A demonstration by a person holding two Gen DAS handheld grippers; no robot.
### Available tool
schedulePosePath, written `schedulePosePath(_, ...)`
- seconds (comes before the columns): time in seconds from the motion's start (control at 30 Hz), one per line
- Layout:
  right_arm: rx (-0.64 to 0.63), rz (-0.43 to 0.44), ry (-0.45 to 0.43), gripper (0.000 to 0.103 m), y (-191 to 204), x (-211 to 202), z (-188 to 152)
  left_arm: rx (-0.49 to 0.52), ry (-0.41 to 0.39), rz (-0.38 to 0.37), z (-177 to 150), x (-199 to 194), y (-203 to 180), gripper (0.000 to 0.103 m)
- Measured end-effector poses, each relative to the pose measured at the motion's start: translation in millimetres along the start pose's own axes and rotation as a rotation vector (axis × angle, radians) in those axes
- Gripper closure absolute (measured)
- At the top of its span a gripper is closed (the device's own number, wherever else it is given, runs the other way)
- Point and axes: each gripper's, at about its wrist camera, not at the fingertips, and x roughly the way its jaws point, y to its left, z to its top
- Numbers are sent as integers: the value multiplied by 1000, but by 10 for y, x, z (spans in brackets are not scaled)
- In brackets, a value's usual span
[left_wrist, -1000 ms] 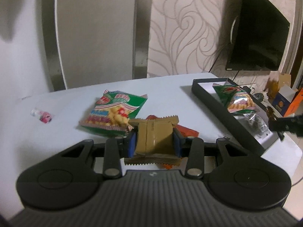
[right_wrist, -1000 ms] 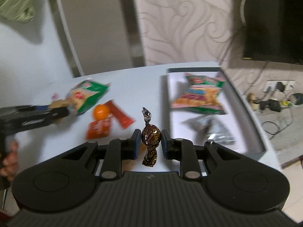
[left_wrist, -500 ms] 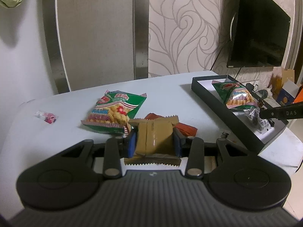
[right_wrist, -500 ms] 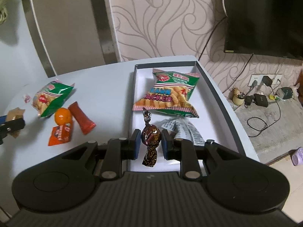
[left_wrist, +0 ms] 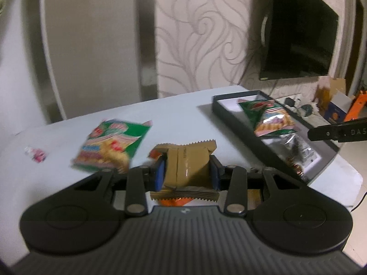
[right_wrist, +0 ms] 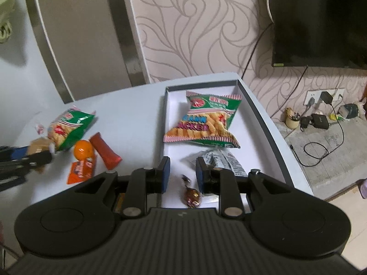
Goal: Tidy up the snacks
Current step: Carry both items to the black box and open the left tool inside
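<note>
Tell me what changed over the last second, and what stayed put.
The right claw swung from the loose snacks to above the box, then opened and let go of the brown candy, which now lies on the box floor beneath its fingers. The left claw stays shut on the tan packet. The cracker bag and silver packet in the box have not moved.
</note>
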Motion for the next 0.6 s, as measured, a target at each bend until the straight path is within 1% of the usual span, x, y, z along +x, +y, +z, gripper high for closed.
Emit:
schedulePosePath(0.23,-7,16,-35,75,9,-348,10,41,-11,-109,194,270,-425,61)
schedulePosePath(0.4,-7,9,-47,75,-110,-588,-14,58,1,-186,290,515,-783,61)
schedulePosePath(0.6,-10,-24,-64,75,-364,-857,-22,68,32,-229,339,860,-1164,61)
